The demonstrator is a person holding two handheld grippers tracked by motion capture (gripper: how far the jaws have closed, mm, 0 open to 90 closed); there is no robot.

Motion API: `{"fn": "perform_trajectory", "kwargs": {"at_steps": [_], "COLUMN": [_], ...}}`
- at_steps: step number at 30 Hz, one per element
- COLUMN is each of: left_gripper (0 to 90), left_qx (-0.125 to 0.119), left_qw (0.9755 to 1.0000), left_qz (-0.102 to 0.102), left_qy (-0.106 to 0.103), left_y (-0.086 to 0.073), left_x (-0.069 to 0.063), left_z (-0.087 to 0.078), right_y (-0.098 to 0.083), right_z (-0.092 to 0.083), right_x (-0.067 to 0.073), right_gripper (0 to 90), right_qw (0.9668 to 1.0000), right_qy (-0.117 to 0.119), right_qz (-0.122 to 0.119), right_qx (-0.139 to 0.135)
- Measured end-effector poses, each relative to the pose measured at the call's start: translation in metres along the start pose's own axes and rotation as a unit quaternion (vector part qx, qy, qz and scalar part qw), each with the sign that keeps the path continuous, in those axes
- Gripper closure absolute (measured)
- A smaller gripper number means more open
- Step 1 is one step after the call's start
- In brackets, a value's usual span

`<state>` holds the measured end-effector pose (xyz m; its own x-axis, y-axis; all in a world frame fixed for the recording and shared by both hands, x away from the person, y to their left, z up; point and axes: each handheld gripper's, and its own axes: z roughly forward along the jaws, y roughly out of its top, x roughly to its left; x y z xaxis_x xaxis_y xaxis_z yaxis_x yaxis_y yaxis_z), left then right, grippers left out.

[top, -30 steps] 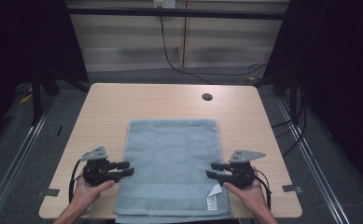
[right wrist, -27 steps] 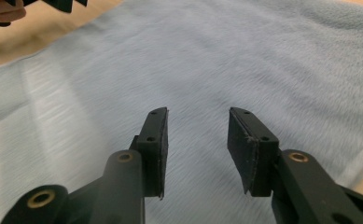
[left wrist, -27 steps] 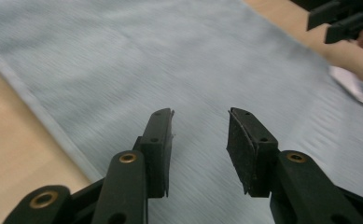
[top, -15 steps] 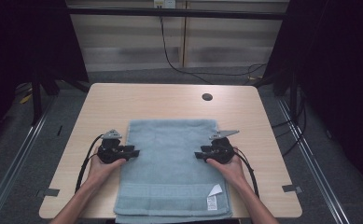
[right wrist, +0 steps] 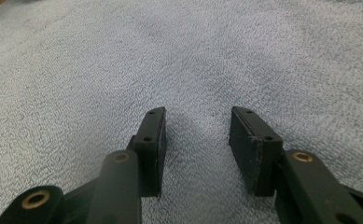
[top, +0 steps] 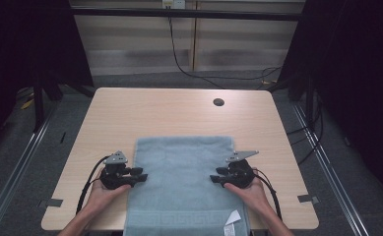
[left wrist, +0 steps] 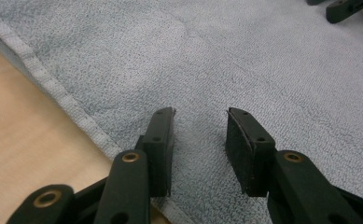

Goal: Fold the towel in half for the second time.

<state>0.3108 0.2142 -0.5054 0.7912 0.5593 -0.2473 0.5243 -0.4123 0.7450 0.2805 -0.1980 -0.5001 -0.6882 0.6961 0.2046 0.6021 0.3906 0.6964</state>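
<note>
Left jaws: parted, nothing clamped; the left gripper [left wrist: 200,135] hangs over the towel [left wrist: 244,60] just inside its hemmed edge, bare cloth between the pads.
Right jaws: parted with only flat cloth between them; they have just been opening. The right gripper [right wrist: 198,135] is low over the towel.
Contact: whether either pair of tips touches the cloth cannot be told.
Hands: the left hand [top: 103,194] and right hand [top: 248,191] come in from the near edge, grippers pointing inward at each other.
Towel: spread flat on the near half of the table [top: 179,113], between the hands.
Cut off: its near end, with a patterned border and white label [top: 232,225], runs past the bottom of the high view.
Hole: a small dark round one [top: 218,102] sits in the far tabletop.
</note>
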Motion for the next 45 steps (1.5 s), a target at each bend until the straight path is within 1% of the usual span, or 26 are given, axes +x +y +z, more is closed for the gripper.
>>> {"fn": "perform_trajectory", "kwargs": {"at_steps": [5, 11, 15, 16, 17, 19, 20, 21, 22, 23, 24, 25, 26, 27, 28, 29, 32, 34, 35, 37, 38, 40, 41, 42, 44, 45], "left_gripper": [61.8, 60.7, 57.3, 56.3, 56.3, 56.1, 56.1, 55.9, 55.4, 55.4, 54.9, 54.3, 54.3, 51.9, 51.9, 48.5, 44.8, 42.0, 41.9, 42.1, 45.7, 54.9, 54.9, 67.5, 77.6, 77.6], "left_qx": [0.004, 0.024, 0.024, 0.015, 0.005, -0.017, -0.026, -0.039, -0.039, -0.041, -0.047, -0.047, -0.048, -0.051, -0.054, -0.044, -0.04, -0.032, -0.025, -0.02, -0.004, -0.002, 0.001, 0.005, 0.005, 0.007], "left_qw": [0.9999, 0.9991, 0.999, 0.9991, 0.9993, 0.9995, 0.9994, 0.9992, 0.9992, 0.999, 0.9983, 0.9983, 0.9978, 0.997, 0.9967, 0.9965, 0.9966, 0.997, 0.9973, 0.9977, 0.9986, 0.9987, 0.9987, 0.999, 0.9992, 0.9994], "left_qz": [0.006, 0.009, 0.006, 0.003, 0.001, -0.004, -0.007, -0.012, -0.012, -0.02, -0.033, -0.033, -0.039, -0.048, -0.052, -0.055, -0.047, -0.05, -0.052, -0.05, -0.033, -0.032, -0.027, -0.02, -0.021, -0.023], "left_qy": [-0.014, -0.032, -0.038, -0.039, -0.037, -0.027, -0.023, -0.002, -0.002, 0.003, 0.011, 0.011, 0.025, 0.032, 0.032, 0.046, 0.055, 0.049, 0.045, 0.042, 0.042, 0.041, 0.044, 0.04, 0.033, 0.027], "left_y": [-0.009, -0.017, -0.014, -0.011, -0.006, 0.006, 0.012, 0.023, 0.023, 0.029, 0.037, 0.037, 0.041, 0.042, 0.043, 0.043, 0.042, 0.041, 0.039, 0.037, 0.037, 0.037, 0.037, 0.036, 0.036, 0.035], "left_x": [-0.012, -0.026, -0.027, -0.024, -0.021, -0.012, -0.006, 0.008, 0.008, 0.017, 0.031, 0.031, 0.04, 0.047, 0.052, 0.06, 0.064, 0.068, 0.071, 0.071, 0.066, 0.064, 0.062, 0.059, 0.059, 0.058], "left_z": [-0.007, -0.018, -0.023, -0.025, -0.027, -0.029, -0.03, -0.028, -0.028, -0.025, -0.021, -0.021, -0.017, -0.013, -0.012, -0.005, 0.0, 0.008, 0.016, 0.018, 0.021, 0.022, 0.022, 0.023, 0.023, 0.023], "right_y": [-0.013, -0.024, -0.021, -0.014, -0.014, -0.006, -0.002, 0.005, 0.005, 0.009, 0.016, 0.016, 0.019, 0.025, 0.025, 0.029, 0.032, 0.032, 0.031, 0.031, 0.027, 0.026, 0.025, 0.024, 0.023, 0.023], "right_z": [-0.01, -0.021, -0.028, -0.038, -0.038, -0.049, -0.054, -0.06, -0.06, -0.06, -0.055, -0.055, -0.052, -0.038, -0.038, -0.025, -0.013, -0.008, -0.006, -0.003, 0.001, 0.002, 0.003, 0.004, 0.005, 0.005], "right_x": [0.015, 0.032, 0.03, 0.021, 0.021, 0.005, -0.004, -0.023, -0.023, -0.033, -0.051, -0.051, -0.057, -0.069, -0.069, -0.075, -0.081, -0.087, -0.088, -0.089, -0.088, -0.088, -0.087, -0.087, -0.086, -0.086], "right_gripper": [56.4, 54.6, 51.3, 51.0, 51.0, 51.6, 52.4, 52.1, 52.1, 51.7, 50.8, 50.8, 49.9, 48.1, 48.1, 46.6, 44.6, 44.4, 44.4, 44.6, 45.2, 46.0, 46.9, 54.1, 66.0, 66.0], "right_qw": [0.9999, 0.9993, 0.9993, 0.9995, 0.9995, 0.9988, 0.9981, 0.9964, 0.9964, 0.9958, 0.9949, 0.9949, 0.9947, 0.9951, 0.9951, 0.9959, 0.9964, 0.9963, 0.9962, 0.9963, 0.9965, 0.9966, 0.9969, 0.997, 0.9974, 0.9974], "right_qy": [0.013, 0.033, 0.036, 0.028, 0.028, 0.01, -0.001, -0.026, -0.026, -0.036, -0.041, -0.041, -0.041, -0.042, -0.042, -0.047, -0.056, -0.048, -0.053, -0.058, -0.061, -0.063, -0.062, -0.061, -0.053, -0.053], "right_qz": [-0.002, -0.004, -0.008, -0.001, -0.001, 0.011, 0.015, 0.024, 0.024, 0.025, 0.034, 0.034, 0.039, 0.045, 0.045, 0.044, 0.037, 0.045, 0.046, 0.047, 0.049, 0.047, 0.045, 0.045, 0.044, 0.044], "right_qx": [0.006, 0.016, 0.011, -0.018, -0.018, -0.046, -0.059, -0.078, -0.078, -0.081, -0.086, -0.086, -0.086, -0.078, -0.078, -0.064, -0.052, -0.056, -0.05, -0.042, -0.029, -0.025, -0.02, -0.018, -0.02, -0.02]}}
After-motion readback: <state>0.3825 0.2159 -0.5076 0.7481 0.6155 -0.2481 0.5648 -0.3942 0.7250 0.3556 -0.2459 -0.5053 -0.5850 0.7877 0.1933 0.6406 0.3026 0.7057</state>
